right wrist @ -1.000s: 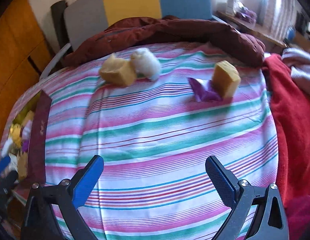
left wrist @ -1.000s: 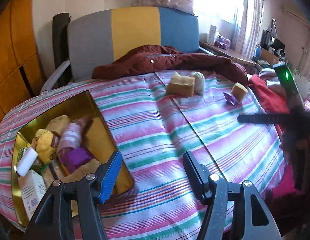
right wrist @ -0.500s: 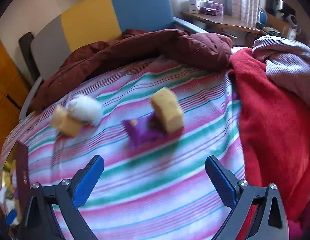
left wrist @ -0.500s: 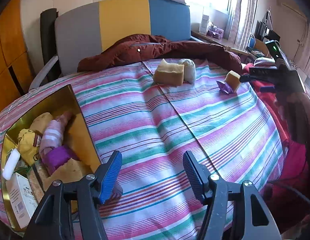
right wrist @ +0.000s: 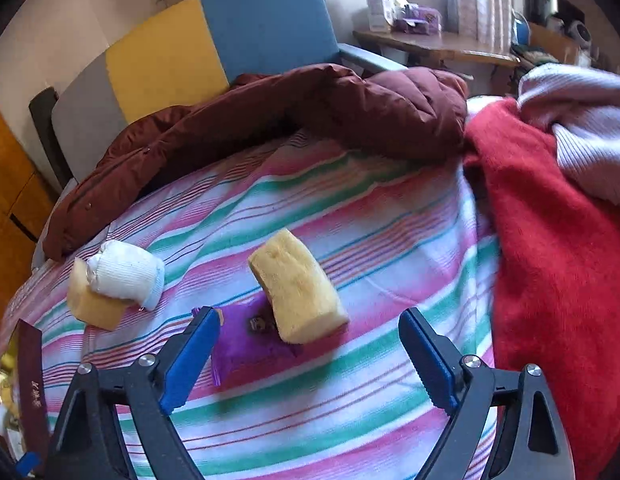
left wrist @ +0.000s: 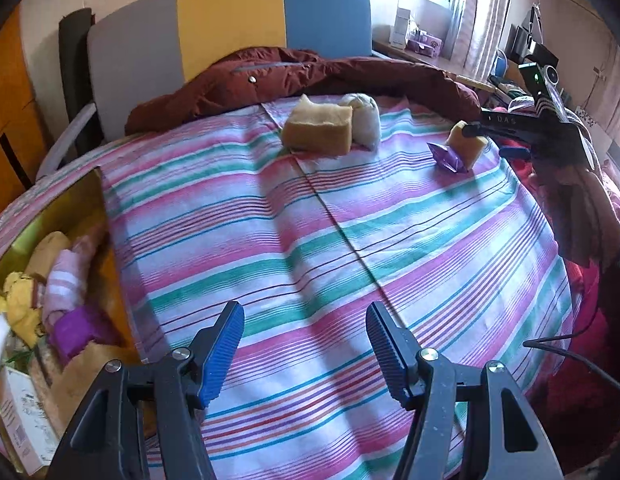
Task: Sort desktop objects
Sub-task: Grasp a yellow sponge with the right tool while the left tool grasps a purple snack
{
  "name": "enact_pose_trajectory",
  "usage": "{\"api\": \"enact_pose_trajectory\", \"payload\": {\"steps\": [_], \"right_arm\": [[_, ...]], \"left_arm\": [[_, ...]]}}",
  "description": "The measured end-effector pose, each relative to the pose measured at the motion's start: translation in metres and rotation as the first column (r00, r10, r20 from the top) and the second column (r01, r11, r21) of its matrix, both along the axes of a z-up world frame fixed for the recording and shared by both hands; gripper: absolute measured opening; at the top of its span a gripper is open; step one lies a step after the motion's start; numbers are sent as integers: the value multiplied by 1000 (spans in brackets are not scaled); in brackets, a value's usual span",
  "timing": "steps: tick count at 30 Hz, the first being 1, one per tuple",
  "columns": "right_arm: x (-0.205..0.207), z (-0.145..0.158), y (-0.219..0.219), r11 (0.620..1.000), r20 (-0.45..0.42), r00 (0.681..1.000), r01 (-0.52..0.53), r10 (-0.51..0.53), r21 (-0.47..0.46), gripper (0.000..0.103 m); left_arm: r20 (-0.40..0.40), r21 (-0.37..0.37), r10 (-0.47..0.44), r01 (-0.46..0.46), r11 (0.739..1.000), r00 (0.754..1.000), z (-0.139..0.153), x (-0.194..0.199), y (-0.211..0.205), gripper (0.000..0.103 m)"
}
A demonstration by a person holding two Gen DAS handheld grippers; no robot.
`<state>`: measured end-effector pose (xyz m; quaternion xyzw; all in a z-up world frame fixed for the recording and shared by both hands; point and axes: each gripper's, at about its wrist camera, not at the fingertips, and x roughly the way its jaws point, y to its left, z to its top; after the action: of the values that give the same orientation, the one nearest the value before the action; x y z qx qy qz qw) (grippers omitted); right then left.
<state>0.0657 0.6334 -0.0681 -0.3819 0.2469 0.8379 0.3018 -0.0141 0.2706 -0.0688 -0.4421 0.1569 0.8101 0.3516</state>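
Right gripper (right wrist: 306,354) spread wide and holding nothing — blue pads flanking the small yellow sponge (right wrist: 298,286) and the purple wrapper (right wrist: 250,344) beneath it, no contact visible. Seen from the left wrist view as a dark claw (left wrist: 489,130) with one finger over that sponge (left wrist: 467,146). Left gripper (left wrist: 306,350) also wide open and empty, hovering above the striped cloth (left wrist: 310,240), beside the gold box (left wrist: 94,188) of already sorted items. Larger sponge (right wrist: 92,302) and white sock roll (right wrist: 128,274) touching each other, farther left on the cloth. Compared with half a second ago: sponge and wrapper much closer to the right gripper's fingers, now nearly between them; left gripper barely shifted.
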Motion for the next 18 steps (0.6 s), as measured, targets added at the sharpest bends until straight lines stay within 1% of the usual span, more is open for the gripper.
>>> {"api": "enact_pose_trajectory", "payload": {"steps": [2, 4, 6, 7, 8, 10, 12, 14, 17, 18], "right_arm": [[-4, 1, 1, 1000, -20, 1000, -20, 20, 5, 92], [-9, -2, 1, 999, -8, 1000, -29, 29, 28, 92], [-12, -7, 3, 999, -5, 999, -39, 39, 16, 91], [-14, -11, 5, 999, -3, 999, -43, 43, 5, 85], [-14, -12, 7, 999, -3, 999, -47, 47, -4, 75], [-14, -15, 11, 998, -9, 999, -49, 49, -33, 67], [-13, -17, 12, 998, 0, 999, -45, 45, -34, 61], [-12, -18, 14, 998, 2, 999, -43, 43, -50, 48], [-12, -16, 15, 997, 7, 999, -43, 44, -59, 41], [-12, -15, 14, 997, 8, 999, -45, 45, -58, 41]], "left_arm": [[4, -4, -12, 12, 1000, 1000, -2, 0, 9, 64], [3, -6, -29, 29, 1000, 1000, -3, 1, 19, 64], [6, 1, -47, 47, 999, 999, -2, 0, 32, 64], [6, 3, -53, 53, 999, 999, -2, 0, 36, 64], [4, 7, -59, 59, 998, 998, -2, -1, 42, 64], [15, 18, -82, 82, 996, 997, -2, -4, 54, 64], [24, 36, -96, 95, 995, 995, -1, -6, 64, 64], [22, 36, -113, 112, 993, 993, -2, -7, 75, 64], [45, 43, -136, 134, 990, 990, -5, -11, 91, 64], [49, 45, -144, 142, 989, 988, -5, -11, 96, 64]]}}
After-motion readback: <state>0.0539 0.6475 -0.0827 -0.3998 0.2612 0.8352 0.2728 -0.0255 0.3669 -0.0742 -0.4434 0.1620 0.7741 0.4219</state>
